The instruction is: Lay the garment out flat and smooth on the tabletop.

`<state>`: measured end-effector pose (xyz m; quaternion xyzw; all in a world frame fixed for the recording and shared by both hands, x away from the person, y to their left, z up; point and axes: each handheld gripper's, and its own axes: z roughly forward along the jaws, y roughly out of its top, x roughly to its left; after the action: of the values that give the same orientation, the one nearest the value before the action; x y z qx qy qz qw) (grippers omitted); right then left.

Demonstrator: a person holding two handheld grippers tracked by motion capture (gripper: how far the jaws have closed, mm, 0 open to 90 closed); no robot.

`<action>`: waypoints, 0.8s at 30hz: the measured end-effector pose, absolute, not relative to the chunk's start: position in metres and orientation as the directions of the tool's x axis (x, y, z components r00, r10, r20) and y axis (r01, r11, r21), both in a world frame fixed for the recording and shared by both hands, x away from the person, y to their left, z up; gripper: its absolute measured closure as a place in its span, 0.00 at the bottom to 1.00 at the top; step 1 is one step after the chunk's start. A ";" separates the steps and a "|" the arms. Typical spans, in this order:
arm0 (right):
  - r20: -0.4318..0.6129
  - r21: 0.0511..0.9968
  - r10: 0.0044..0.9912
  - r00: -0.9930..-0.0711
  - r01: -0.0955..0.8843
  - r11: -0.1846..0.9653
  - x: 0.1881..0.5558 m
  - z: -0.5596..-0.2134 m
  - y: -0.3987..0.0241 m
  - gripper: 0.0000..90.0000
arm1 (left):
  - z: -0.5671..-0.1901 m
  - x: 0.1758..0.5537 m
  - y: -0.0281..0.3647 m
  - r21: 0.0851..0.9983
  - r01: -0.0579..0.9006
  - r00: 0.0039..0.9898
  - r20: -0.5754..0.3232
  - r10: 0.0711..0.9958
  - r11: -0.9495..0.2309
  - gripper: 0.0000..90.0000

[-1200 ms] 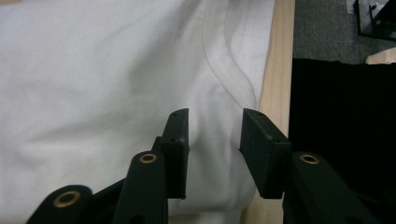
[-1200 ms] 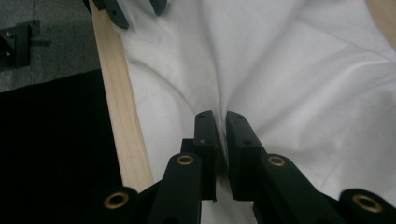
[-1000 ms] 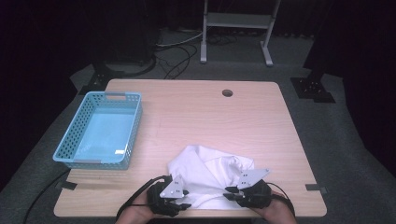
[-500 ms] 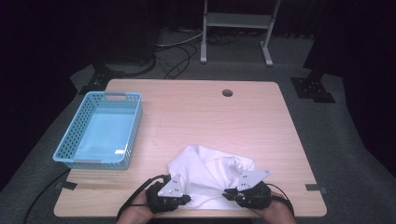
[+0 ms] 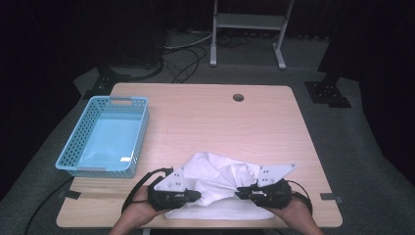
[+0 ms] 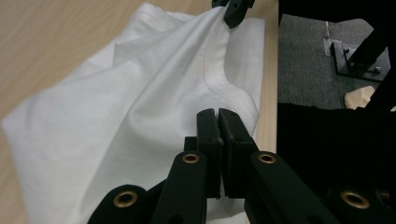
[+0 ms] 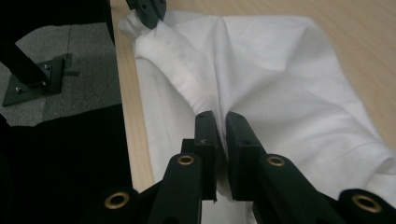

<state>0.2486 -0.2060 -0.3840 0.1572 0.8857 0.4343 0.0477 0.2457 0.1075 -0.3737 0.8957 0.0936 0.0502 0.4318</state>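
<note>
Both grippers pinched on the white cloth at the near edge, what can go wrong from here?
1. The left gripper and right gripper each pinch only a thin fold of the white cloth; a pinch may slip as the lift goes on.
2. The cloth's lower layer lies flat at the table edge, so the lift may raise one layer only.
3. The bunched far part could drag toward the blue basket if swung left.
</note>
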 end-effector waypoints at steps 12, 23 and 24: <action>0.038 0.821 0.347 -0.937 0.228 0.524 0.294 -0.338 -0.209 0.93 | -0.323 0.300 0.094 0.808 0.077 0.981 0.042 0.187 -0.584 0.97; 0.020 0.822 0.376 -0.926 0.230 0.522 0.358 -0.298 -0.199 0.93 | -0.293 0.370 0.087 0.779 0.084 0.983 0.039 0.182 -0.622 0.97; 0.025 0.823 0.382 -0.924 0.236 0.517 0.365 -0.295 -0.199 0.93 | -0.291 0.377 0.087 0.779 0.091 0.982 0.033 0.185 -0.620 0.97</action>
<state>0.3647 -0.1986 -0.2952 0.1784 0.8672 0.4581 0.0796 0.3768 0.0875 -0.2910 0.8984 0.0768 0.0548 0.4288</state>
